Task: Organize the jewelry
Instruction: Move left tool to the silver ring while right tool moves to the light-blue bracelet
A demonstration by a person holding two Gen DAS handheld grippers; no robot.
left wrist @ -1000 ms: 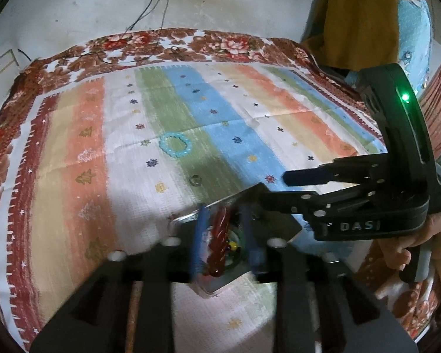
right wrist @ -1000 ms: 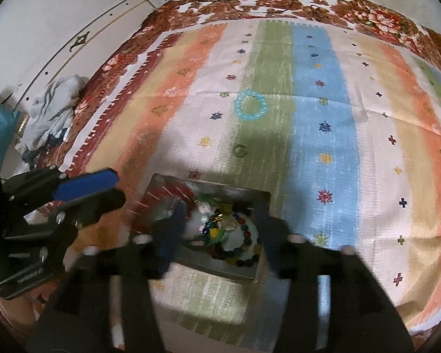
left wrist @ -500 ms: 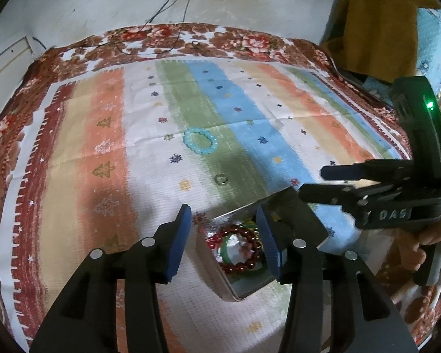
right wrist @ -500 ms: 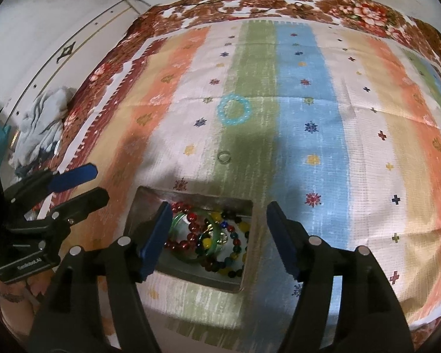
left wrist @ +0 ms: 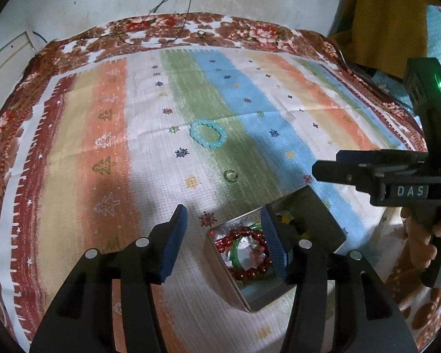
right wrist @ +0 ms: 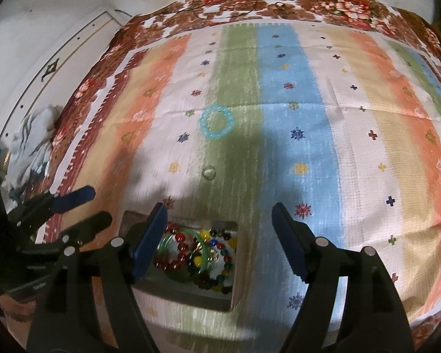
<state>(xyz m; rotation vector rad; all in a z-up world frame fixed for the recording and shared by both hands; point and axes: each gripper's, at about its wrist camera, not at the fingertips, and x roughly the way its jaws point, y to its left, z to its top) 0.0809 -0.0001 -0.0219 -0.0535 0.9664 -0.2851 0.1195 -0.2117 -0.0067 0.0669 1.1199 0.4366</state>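
A metal tin (left wrist: 323, 223) (right wrist: 191, 295) sits on the striped bedspread near the front edge. It holds a red bead bracelet (left wrist: 251, 253) (right wrist: 173, 261), a green bangle (right wrist: 204, 251) and dark and yellow beads. A light blue bead bracelet (left wrist: 208, 133) (right wrist: 216, 120) lies farther out on the green stripe. A small ring (left wrist: 231, 174) (right wrist: 208, 172) lies between it and the tin. My left gripper (left wrist: 223, 232) is open and empty above the tin's left side. My right gripper (right wrist: 219, 223) is open and empty above the tin's far edge.
The striped bedspread (right wrist: 352, 147) covers a bed against a white wall. A cable (left wrist: 173, 3) hangs down the wall onto the floral border. A yellow cloth (left wrist: 382, 20) lies at the right. Grey clothes (right wrist: 32, 144) lie on the floor at the left.
My left gripper opened and let the red bracelet drop into the tin. Both grippers then lifted and drew back, and both now stand wide open.
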